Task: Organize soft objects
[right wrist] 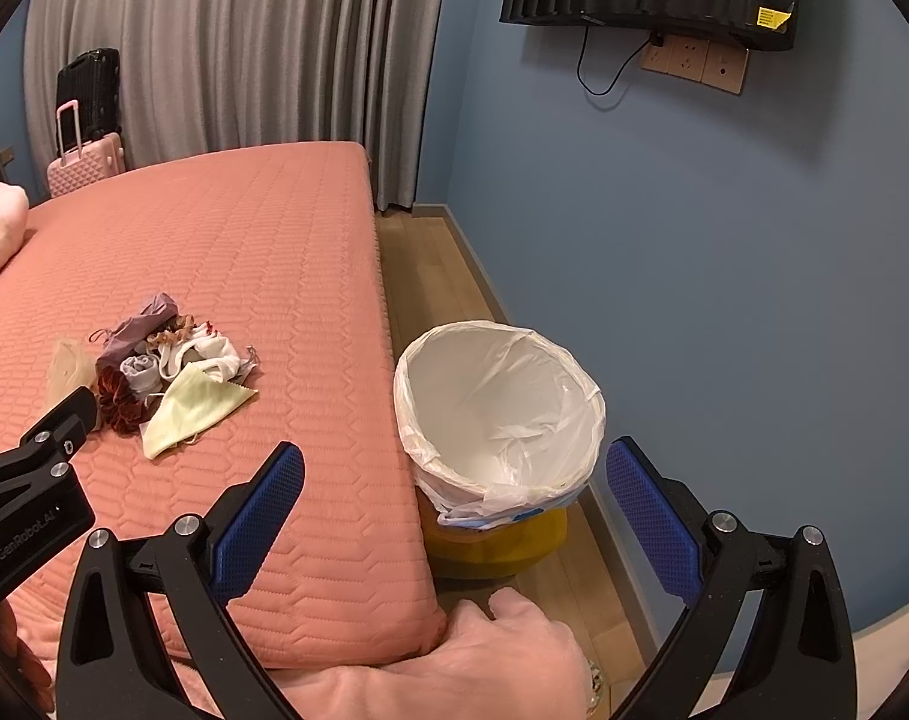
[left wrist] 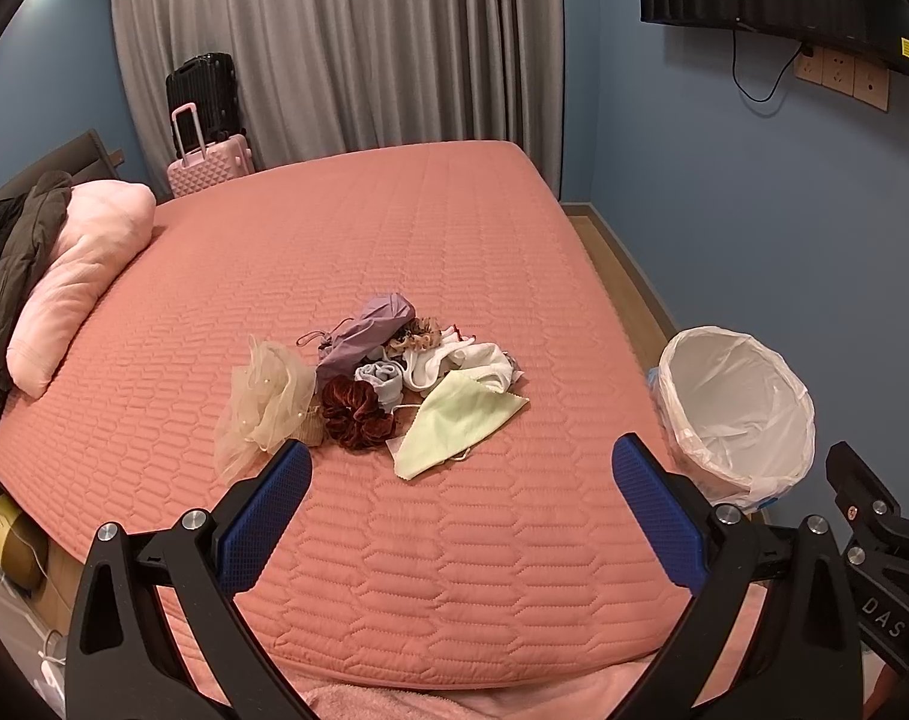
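Salmon quilting covers the bed [left wrist: 454,252], and the soft things sit as one pile [left wrist: 370,384] near its middle, well clear of both tools. The left gripper [left wrist: 460,468] hovers short of the pile with its blue pads spread wide and nothing between them. The right gripper [right wrist: 454,474] is likewise spread and empty, looking over the bed's edge toward the bin [right wrist: 502,414], which stands on the floor just beside the mattress with a white liner and nothing visible inside.

The step in hand looks like a first reach. It would go best by taking the nearest loose piece, the green cloth [left wrist: 454,429], by its free corner, pinching only that layer so the quilt and the neighbours stay put. Lifting straight up should keep the string under it from dragging others along.

Counted in the pile: one green cloth, one dark red scrunchie [left wrist: 355,411], one cream tulle piece [left wrist: 268,402], one mauve pouch [left wrist: 367,330], one grey roll [left wrist: 385,381], one white garment [left wrist: 466,363], one tan scrunchie [left wrist: 418,333]. More may hide beneath. One bin, two grippers.
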`<action>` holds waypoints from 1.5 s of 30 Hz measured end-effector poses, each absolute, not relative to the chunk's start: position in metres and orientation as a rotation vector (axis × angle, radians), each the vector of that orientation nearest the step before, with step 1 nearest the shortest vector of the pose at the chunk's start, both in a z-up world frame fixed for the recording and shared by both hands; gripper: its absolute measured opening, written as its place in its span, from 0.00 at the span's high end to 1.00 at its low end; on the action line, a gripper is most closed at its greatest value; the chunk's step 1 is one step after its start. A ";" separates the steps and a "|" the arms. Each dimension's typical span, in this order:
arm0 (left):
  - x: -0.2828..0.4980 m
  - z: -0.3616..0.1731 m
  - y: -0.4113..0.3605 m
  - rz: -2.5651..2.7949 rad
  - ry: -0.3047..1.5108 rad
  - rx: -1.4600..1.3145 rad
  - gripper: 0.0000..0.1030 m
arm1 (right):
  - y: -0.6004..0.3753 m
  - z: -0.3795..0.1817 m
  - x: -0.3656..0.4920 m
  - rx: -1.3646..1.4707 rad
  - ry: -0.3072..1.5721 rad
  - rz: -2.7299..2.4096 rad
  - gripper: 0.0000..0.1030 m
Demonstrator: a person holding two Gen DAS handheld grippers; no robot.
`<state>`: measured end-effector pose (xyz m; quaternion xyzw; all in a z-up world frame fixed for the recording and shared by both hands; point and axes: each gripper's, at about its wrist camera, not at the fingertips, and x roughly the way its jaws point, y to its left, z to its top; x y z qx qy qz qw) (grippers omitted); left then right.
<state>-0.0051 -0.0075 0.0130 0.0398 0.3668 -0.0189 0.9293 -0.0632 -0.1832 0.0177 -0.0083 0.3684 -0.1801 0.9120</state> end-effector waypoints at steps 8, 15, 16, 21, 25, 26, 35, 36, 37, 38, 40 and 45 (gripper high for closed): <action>-0.007 0.013 -0.005 -0.046 0.744 0.080 0.07 | -0.184 0.019 -0.063 -0.019 0.759 -0.371 0.05; -0.009 0.013 -0.004 -0.046 0.742 0.077 0.07 | -0.185 0.020 -0.063 -0.020 0.758 -0.373 0.05; -0.009 0.013 -0.004 -0.045 0.741 0.078 0.07 | -0.184 0.019 -0.063 -0.018 0.758 -0.373 0.05; -0.009 0.013 -0.005 -0.046 0.742 0.078 0.07 | -0.185 0.020 -0.063 -0.018 0.759 -0.374 0.05; -0.008 0.013 -0.005 -0.046 0.741 0.078 0.07 | -0.185 0.020 -0.063 -0.018 0.759 -0.375 0.05; -0.009 0.013 -0.005 -0.046 0.741 0.079 0.07 | -0.185 0.020 -0.063 -0.018 0.759 -0.375 0.05; -0.009 0.012 -0.005 -0.046 0.740 0.079 0.07 | -0.184 0.019 -0.063 -0.017 0.758 -0.376 0.05; -0.009 0.012 -0.005 -0.046 0.740 0.078 0.07 | -0.185 0.020 -0.063 -0.017 0.758 -0.376 0.05; -0.009 0.012 -0.005 -0.046 0.740 0.078 0.07 | -0.184 0.019 -0.064 -0.016 0.758 -0.375 0.05; -0.009 0.012 -0.005 -0.046 0.740 0.078 0.07 | -0.185 0.020 -0.063 -0.016 0.757 -0.375 0.05; -0.009 0.012 -0.006 -0.045 0.740 0.079 0.07 | -0.184 0.020 -0.063 -0.019 0.757 -0.376 0.05; -0.009 0.013 -0.006 -0.047 0.737 0.078 0.07 | -0.185 0.020 -0.063 -0.020 0.756 -0.377 0.05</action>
